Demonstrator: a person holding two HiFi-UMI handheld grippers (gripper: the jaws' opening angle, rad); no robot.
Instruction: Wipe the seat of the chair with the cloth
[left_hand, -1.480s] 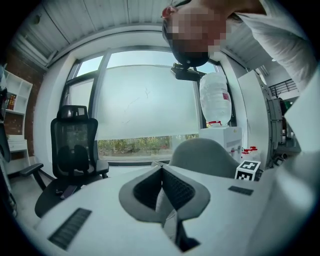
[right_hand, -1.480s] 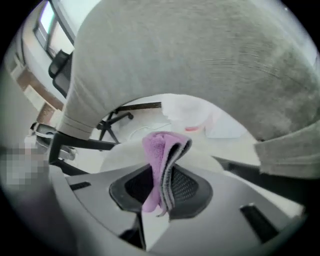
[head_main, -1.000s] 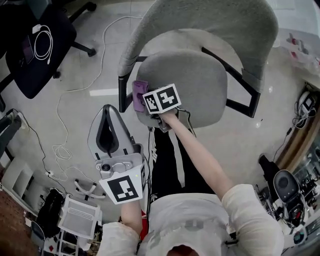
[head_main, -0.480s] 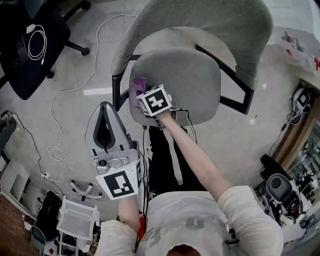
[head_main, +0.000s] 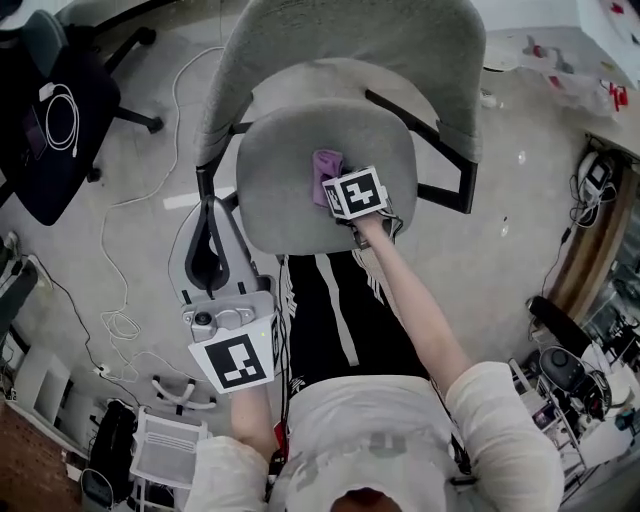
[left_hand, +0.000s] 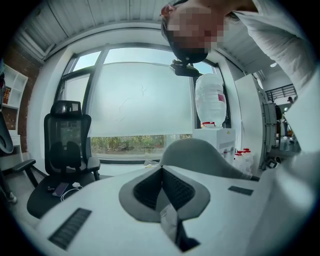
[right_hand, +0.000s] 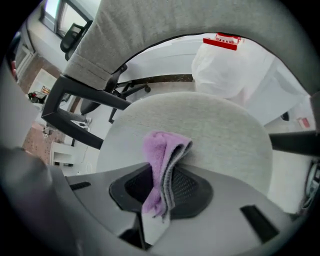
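Cloth (right_hand: 165, 155) in right gripper (right_hand: 159, 199), on seat (right_hand: 215, 125)

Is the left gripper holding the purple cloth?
No, the purple cloth is pinched in the right gripper, while the left gripper has its jaws together with nothing between them.

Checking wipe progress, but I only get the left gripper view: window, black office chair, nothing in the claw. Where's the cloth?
Observer: The purple cloth is clamped in the right claw. The right gripper view shows it folded between the jaws.
Operator: Is it on the seat?
Observer: Yes. In the head view it sits on the grey seat, a little right of centre, and it looks pressed against the fabric.
Operator: Is the left claw in the way?
Observer: No. The head view shows the left claw off to the seat's left, with its tip near the black armrest.
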